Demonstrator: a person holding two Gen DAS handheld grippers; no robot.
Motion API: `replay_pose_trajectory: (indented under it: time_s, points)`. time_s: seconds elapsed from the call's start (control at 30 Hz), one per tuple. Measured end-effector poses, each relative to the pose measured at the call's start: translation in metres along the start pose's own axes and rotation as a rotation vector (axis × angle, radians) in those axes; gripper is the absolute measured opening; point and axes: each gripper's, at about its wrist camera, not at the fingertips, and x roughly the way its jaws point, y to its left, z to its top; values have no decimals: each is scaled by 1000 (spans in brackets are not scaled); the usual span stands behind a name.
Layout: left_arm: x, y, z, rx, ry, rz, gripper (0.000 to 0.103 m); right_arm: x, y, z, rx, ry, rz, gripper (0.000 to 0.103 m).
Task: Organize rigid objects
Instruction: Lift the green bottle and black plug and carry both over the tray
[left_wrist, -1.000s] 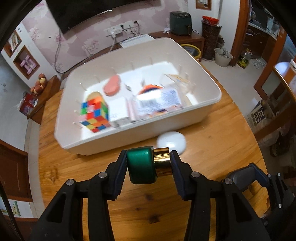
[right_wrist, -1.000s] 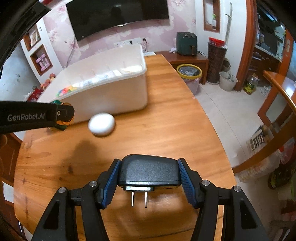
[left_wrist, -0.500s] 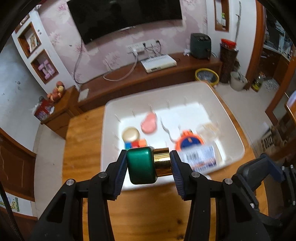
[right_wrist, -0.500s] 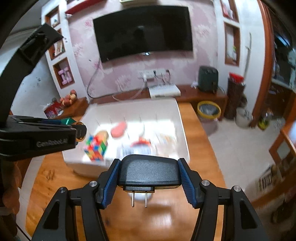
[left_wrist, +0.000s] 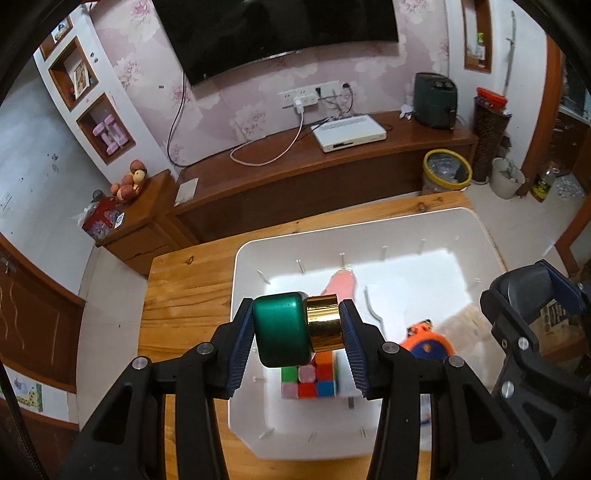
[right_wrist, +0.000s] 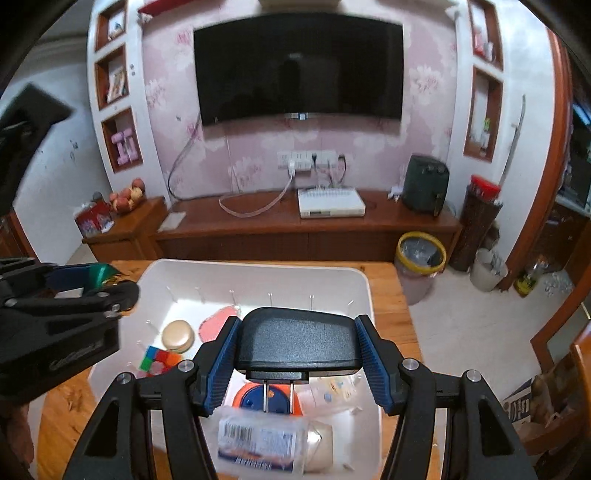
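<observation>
My left gripper (left_wrist: 296, 328) is shut on a green and gold bottle (left_wrist: 284, 334) and holds it above the left part of the white bin (left_wrist: 243, 280). My right gripper (right_wrist: 298, 349) is shut on a black plug adapter (right_wrist: 297, 338), prongs down, above the bin (right_wrist: 258, 271). In the bin lie a colour cube (left_wrist: 310, 380), a pink piece (left_wrist: 341, 282), an orange and blue round object (right_wrist: 255, 400), a tan round case (right_wrist: 178, 334) and a labelled packet (right_wrist: 258, 439). The left gripper also shows in the right wrist view (right_wrist: 92, 284), at the bin's left rim.
The bin stands on a wooden table (left_wrist: 184, 295). Beyond it are a low wooden TV cabinet (right_wrist: 295, 229) with a white box (right_wrist: 330, 203), a wall TV (right_wrist: 295, 66) and a yellow-rimmed waste bin (right_wrist: 419, 254) on the floor at right.
Both grippers have risen and moved forward from the table in front of the bin to above the bin, still holding their objects. The white oval object on the table is out of view.
</observation>
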Motion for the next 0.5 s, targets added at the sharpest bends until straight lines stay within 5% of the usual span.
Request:
replay_pose_trajectory:
  time_s: [0.5]
  points:
    - [67, -12, 11, -39, 135, -76, 49, 122, 1, -17, -20, 411, 9, 62]
